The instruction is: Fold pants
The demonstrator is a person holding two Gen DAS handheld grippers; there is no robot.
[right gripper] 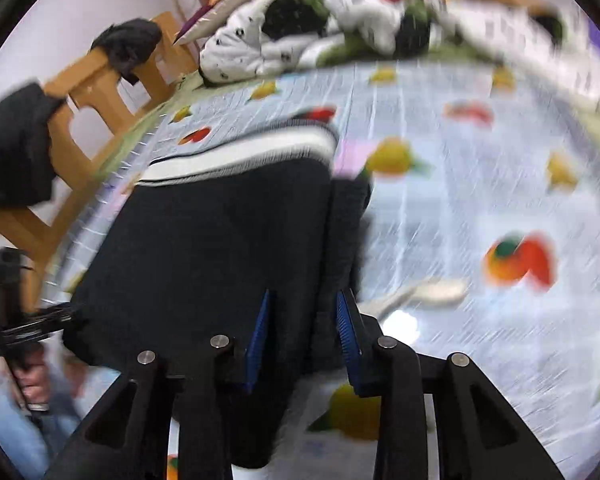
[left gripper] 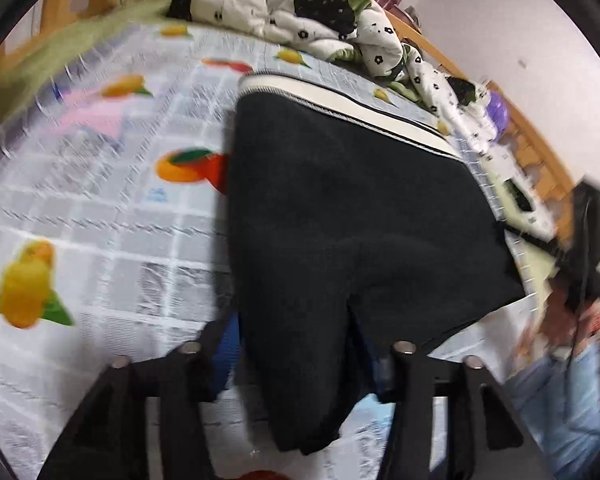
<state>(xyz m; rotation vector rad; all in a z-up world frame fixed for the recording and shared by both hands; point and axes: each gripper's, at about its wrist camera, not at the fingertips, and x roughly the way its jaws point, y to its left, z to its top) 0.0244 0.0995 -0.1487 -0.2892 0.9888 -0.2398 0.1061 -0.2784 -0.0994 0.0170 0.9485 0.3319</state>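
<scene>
Mid-fold, by the looks. The right gripper (right gripper: 304,340) pinches the near edge of the dark navy knit pants (right gripper: 220,232), and the left gripper (left gripper: 300,364) seems clamped on the same hem. Pants spread toward 12 o'clock over the fruit-print checked bedsheet (left gripper: 100,208). Next probably means carrying the hem to the white striped waistband (left gripper: 340,108).

Even indoor light, heavy motion blur, perhaps worst at the bowed fisheye edges, dark vignette corners

Fruit-print bedsheet (left gripper: 100,208), wooden bed rail (right gripper: 96,92), white wall (left gripper: 500,20).
</scene>
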